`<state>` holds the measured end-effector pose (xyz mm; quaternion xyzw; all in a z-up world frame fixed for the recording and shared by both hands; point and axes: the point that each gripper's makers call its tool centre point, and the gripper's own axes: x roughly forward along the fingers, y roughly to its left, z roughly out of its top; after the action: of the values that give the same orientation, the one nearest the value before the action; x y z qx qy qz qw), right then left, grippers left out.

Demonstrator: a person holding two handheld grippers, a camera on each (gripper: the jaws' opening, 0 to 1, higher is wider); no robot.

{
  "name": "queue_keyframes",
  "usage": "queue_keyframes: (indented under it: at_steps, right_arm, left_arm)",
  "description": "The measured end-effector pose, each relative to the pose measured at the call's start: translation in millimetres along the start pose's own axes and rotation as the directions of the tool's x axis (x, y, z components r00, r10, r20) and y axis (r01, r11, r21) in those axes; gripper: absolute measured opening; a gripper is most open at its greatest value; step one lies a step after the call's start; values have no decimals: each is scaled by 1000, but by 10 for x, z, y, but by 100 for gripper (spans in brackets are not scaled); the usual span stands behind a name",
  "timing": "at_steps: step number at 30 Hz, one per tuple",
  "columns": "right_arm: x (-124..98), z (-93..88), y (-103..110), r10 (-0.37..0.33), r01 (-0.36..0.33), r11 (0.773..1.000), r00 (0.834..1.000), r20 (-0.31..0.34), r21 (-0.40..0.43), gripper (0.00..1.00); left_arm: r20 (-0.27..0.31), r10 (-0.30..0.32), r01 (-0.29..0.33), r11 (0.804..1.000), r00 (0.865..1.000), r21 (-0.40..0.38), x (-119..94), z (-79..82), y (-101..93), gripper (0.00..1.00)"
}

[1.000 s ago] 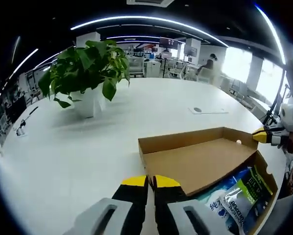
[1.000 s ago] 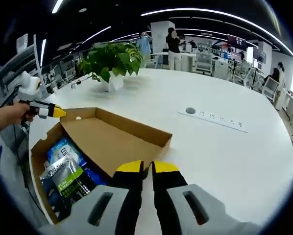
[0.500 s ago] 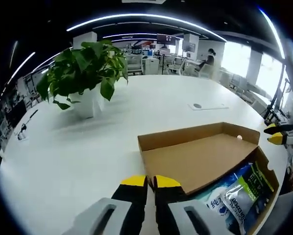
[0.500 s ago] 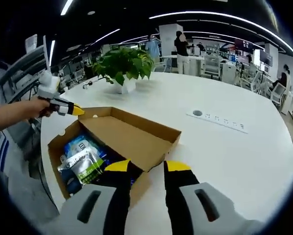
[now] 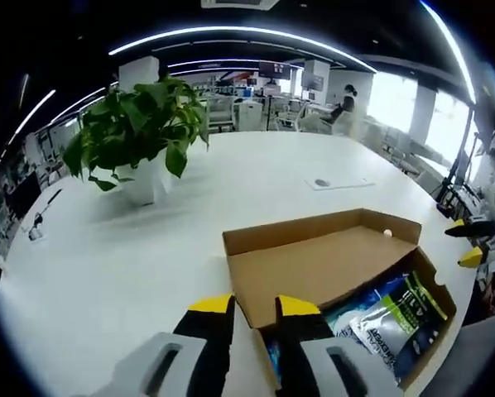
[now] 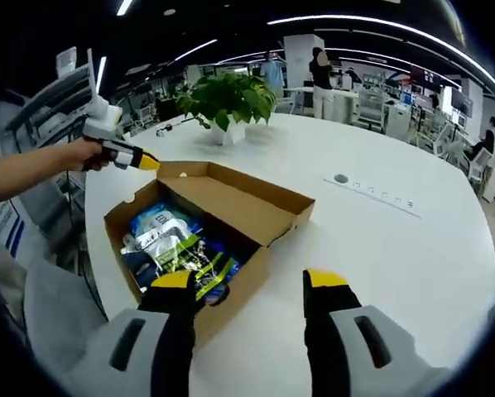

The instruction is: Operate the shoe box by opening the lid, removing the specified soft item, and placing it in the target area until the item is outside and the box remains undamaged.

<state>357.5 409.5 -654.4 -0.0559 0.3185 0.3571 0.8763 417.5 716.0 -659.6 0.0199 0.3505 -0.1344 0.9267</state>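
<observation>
A brown cardboard shoe box (image 6: 256, 260) lies on the white table with its lid (image 5: 314, 269) swung open and lying back. Blue, white and green soft packets (image 6: 177, 244) fill the box, and the packets (image 5: 392, 310) lie at lower right in the left gripper view. My right gripper (image 6: 249, 279) is wide open just above the box's near corner, holding nothing. My left gripper (image 5: 254, 305) stands slightly open at the lid's near edge. A hand holds the left gripper (image 6: 144, 160) at the box's far corner. The right gripper (image 5: 469, 243) hangs open past the box's right end.
A potted green plant (image 5: 140, 124) in a white pot stands further back on the table; the same plant (image 6: 227, 95) is behind the box in the right gripper view. A flat socket strip (image 6: 372, 194) lies to the right. Desks and people fill the background.
My right gripper went from shut to wide open and drew back from the box, so more of the packets show. My left jaws parted a little.
</observation>
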Motion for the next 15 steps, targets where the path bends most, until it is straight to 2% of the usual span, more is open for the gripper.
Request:
queue_keyframes:
  at_steps: [12, 15]
  right_arm:
    - [-218, -74, 36, 16, -16, 1000, 1000, 10, 14, 57]
    - [-255, -111, 73, 33, -33, 999, 999, 1, 19, 58]
  left_arm:
    - [-60, -80, 82, 996, 995, 24, -196, -184, -331, 26]
    - [-79, -119, 120, 993, 990, 0, -231, -235, -439, 27]
